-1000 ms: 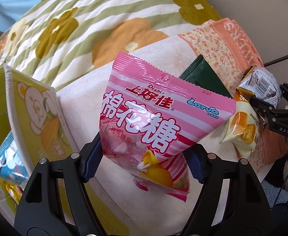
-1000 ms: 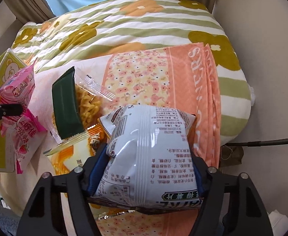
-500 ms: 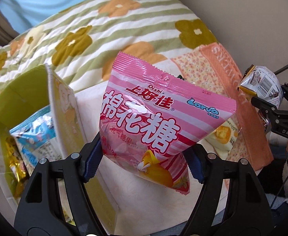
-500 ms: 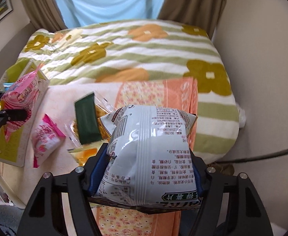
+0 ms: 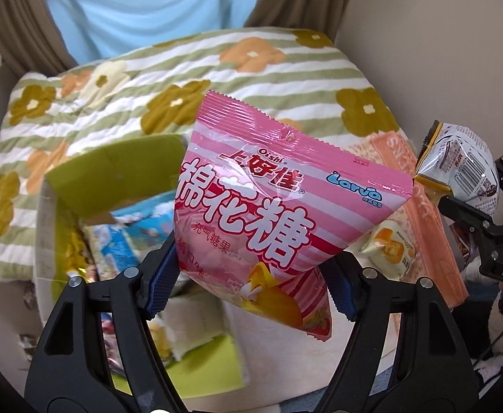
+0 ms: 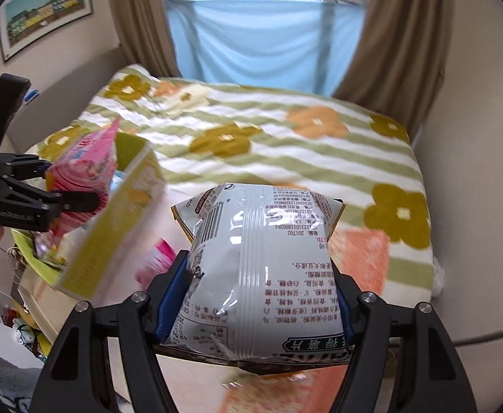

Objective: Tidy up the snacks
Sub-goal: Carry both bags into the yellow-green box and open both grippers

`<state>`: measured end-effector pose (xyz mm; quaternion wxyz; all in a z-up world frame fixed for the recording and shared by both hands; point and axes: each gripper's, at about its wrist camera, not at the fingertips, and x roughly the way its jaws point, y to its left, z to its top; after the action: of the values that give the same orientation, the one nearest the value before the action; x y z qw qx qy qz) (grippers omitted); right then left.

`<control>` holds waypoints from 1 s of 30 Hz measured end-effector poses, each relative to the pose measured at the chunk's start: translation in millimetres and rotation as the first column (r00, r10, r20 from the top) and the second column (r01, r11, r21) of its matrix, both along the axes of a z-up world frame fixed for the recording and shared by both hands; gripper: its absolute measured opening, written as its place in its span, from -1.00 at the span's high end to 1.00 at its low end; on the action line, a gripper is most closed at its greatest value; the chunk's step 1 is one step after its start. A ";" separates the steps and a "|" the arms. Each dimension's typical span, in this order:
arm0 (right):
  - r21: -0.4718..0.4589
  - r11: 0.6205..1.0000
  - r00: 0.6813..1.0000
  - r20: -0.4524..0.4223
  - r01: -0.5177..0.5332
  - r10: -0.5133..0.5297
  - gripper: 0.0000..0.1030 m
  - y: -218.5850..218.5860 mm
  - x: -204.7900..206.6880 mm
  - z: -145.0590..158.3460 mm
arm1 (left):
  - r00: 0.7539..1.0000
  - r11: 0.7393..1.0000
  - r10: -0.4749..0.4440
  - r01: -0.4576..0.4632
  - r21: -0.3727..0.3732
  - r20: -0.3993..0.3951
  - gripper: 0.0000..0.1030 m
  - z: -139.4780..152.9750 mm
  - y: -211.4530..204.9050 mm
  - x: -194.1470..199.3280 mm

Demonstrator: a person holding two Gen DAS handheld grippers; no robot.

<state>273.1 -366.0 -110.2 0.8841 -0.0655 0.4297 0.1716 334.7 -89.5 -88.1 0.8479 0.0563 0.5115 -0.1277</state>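
To the left of my left gripper sits a green cardboard box with glossy packets inside. That gripper is clamped on a crinkly pink marshmallow bag, held above the box's right edge. My right gripper pinches a puffy, shiny white chip bag over the quilted floral bed.

pink marshmallow bag: held above green box | silver chip bag: held aloft
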 end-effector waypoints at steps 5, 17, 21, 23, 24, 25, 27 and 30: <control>0.017 0.999 0.998 0.056 -0.034 0.033 -0.30 58.9 -2.9 18.3 | 1.000 1.000 0.001 -0.001 -0.011 0.012 -0.40 12.8 55.2 1.9; 0.081 0.995 0.997 0.060 -0.058 0.053 -0.30 196.9 1.2 29.3 | 0.998 1.000 -0.026 0.027 0.010 -0.052 -0.40 -12.2 183.7 31.0; 0.055 0.998 0.999 0.026 -0.037 0.035 -0.30 232.8 -4.2 17.3 | 0.994 0.999 -0.046 0.046 -0.004 -0.102 -0.40 -34.6 200.1 49.9; 0.042 0.999 0.999 0.003 -0.034 0.034 -0.30 245.4 -6.6 9.7 | 0.992 0.998 -0.058 0.058 -0.003 -0.110 -0.40 -44.5 202.8 58.5; 0.036 0.999 0.999 -0.012 -0.033 0.034 -0.30 249.0 -5.9 4.9 | 0.992 0.998 -0.059 0.058 -0.010 -0.108 -0.41 -47.9 201.9 61.6; 0.027 0.999 0.999 -0.031 -0.032 0.033 -0.30 253.7 -6.4 -0.3 | 0.992 0.998 -0.060 0.059 -0.020 -0.109 -0.43 -50.8 201.8 64.0; 0.014 0.999 0.998 -0.060 -0.036 0.037 -0.30 259.2 -5.2 -8.4 | 0.991 0.998 -0.058 0.053 -0.045 -0.120 -0.50 -57.0 202.7 69.0; -0.002 0.999 0.996 -0.079 -0.043 0.043 -0.30 264.2 -4.2 -17.6 | 0.996 1.000 -0.015 0.012 -0.024 -0.090 -0.87 -59.7 206.7 71.8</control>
<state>268.8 -101.8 -127.9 0.8624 -0.0697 0.4631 0.1922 406.5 117.1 -147.8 0.8238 0.0441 0.5471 -0.1418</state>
